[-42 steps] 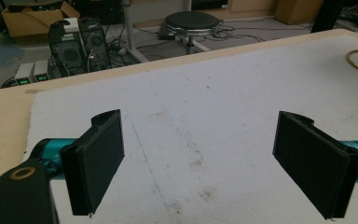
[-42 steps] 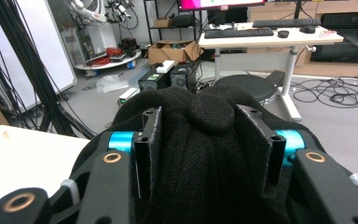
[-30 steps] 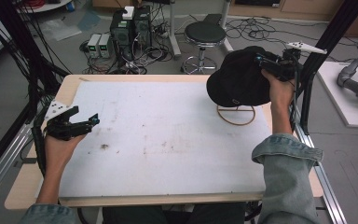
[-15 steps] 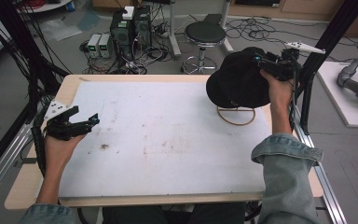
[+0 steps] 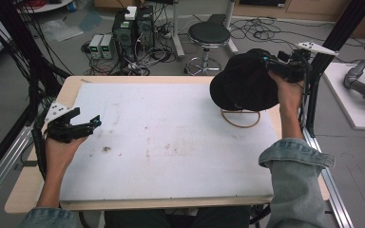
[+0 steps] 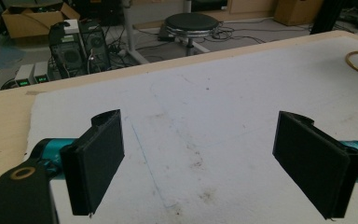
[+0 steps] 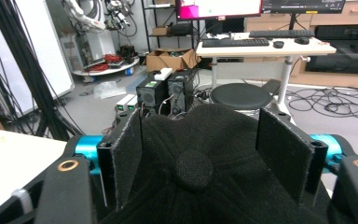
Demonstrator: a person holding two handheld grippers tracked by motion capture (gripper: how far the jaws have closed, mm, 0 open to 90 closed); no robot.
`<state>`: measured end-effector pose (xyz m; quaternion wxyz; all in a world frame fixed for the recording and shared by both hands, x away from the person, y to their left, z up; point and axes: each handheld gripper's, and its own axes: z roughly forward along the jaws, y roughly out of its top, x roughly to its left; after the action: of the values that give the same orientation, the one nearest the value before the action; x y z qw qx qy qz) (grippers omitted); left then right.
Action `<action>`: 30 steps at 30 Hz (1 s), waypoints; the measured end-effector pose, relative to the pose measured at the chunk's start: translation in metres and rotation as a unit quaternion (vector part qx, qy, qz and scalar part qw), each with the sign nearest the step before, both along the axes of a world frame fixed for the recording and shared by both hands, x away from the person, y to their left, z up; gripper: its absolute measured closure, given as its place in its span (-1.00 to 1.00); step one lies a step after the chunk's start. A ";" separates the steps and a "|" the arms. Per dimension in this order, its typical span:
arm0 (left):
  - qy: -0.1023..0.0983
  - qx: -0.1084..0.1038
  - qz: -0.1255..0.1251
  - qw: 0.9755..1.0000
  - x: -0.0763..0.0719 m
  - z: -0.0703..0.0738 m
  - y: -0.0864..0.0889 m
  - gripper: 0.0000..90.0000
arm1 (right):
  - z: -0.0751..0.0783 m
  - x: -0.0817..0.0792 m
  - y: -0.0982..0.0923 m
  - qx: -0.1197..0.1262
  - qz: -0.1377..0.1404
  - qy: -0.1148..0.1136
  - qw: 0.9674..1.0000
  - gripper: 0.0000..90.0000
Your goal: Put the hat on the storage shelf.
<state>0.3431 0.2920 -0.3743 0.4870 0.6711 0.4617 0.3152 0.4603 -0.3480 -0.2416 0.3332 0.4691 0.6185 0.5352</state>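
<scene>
Right gripper [image 7: 200, 140] fingers opening around cap [image 5: 244, 80]

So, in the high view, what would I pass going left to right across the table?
Left tool in the person's left hand → bare white table mat → tan ring lying on the mat, under the black cap → right tool at the cap.

We can read no text, label, brand or number anywhere; the screens beyond the right gripper [image 7: 200, 140] are too blurred.
</scene>
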 end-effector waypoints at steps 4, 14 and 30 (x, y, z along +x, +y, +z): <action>-0.001 0.001 -0.001 1.000 0.000 0.000 0.001 -0.63 | 0.005 -0.009 0.000 -0.010 0.002 0.000 1.000 -0.33; -0.002 0.000 -0.003 1.000 0.002 0.001 -0.002 -0.63 | 0.002 -0.041 0.004 -0.021 0.011 -0.006 1.000 -0.46; 0.000 0.004 -0.009 1.000 0.004 0.000 -0.007 -0.63 | -0.045 -0.108 0.018 -0.030 0.032 -0.009 0.999 -0.67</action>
<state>0.3475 0.2853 -0.3741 0.4866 0.6772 0.4547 0.3128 0.3526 -0.3301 -0.2868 0.3354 0.4342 0.6456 0.5311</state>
